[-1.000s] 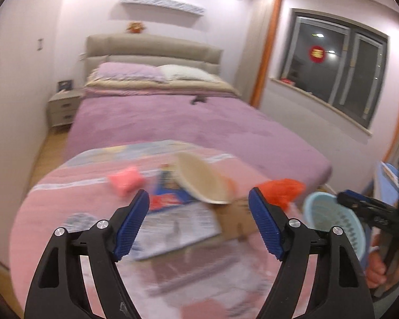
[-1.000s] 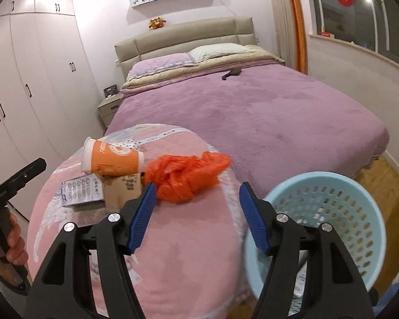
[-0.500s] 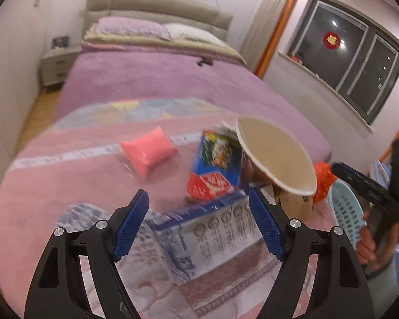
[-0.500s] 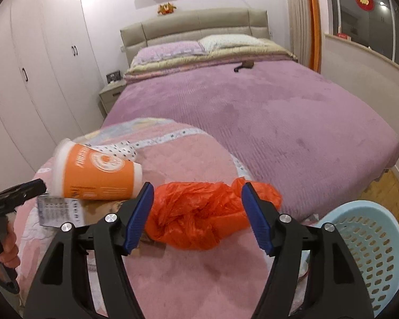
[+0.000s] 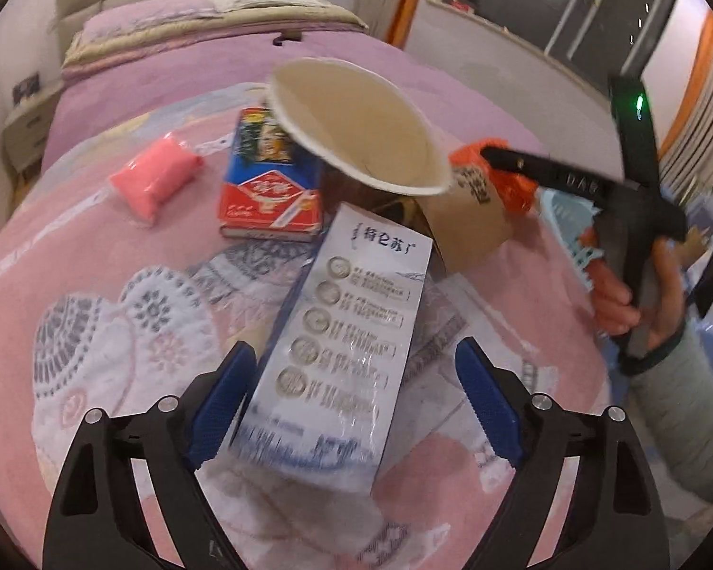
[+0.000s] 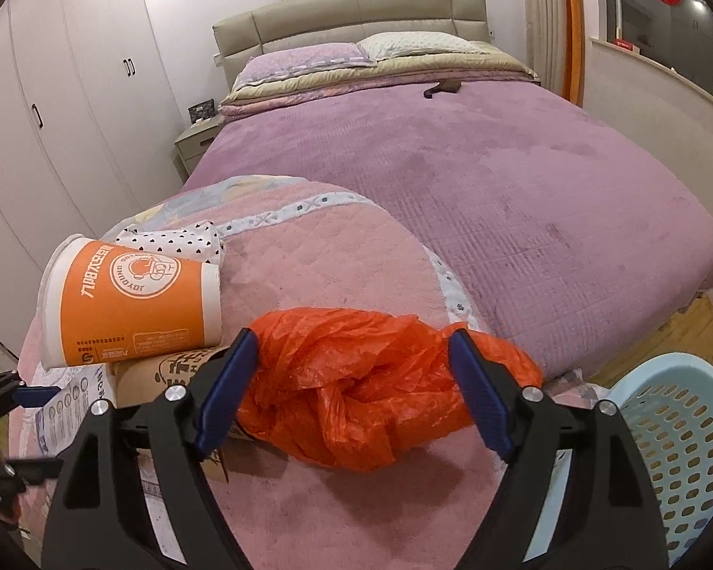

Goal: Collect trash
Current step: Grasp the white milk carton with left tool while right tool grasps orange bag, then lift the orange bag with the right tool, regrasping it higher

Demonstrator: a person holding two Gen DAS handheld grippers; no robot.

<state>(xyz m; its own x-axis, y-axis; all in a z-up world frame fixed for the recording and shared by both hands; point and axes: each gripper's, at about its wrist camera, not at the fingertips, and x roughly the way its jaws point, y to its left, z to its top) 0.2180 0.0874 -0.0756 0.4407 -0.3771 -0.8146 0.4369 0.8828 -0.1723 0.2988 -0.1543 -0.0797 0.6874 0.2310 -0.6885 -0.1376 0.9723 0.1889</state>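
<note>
Trash lies on a pink quilted surface (image 5: 95, 247). My left gripper (image 5: 351, 403) is open, its jaws on either side of a white and blue flat box (image 5: 351, 332). Beyond it lie a red and blue box (image 5: 271, 190), a pink packet (image 5: 157, 178), an orange paper cup (image 5: 356, 137) on its side and a brown paper bag (image 5: 470, 209). My right gripper (image 6: 356, 389) is open, its jaws around a crumpled orange plastic bag (image 6: 356, 394). The cup (image 6: 128, 304) rests on the brown bag (image 6: 166, 375).
A light blue perforated basket (image 6: 675, 446) stands at the lower right, beside the pink surface. A purple bed (image 6: 475, 152) fills the space behind. White wardrobes (image 6: 62, 85) line the left wall. A nightstand (image 6: 197, 142) stands by the headboard.
Both grippers have moved forward and down. The white and blue box now sits between my left jaws, and the orange bag sits between my right jaws. Both stay open.
</note>
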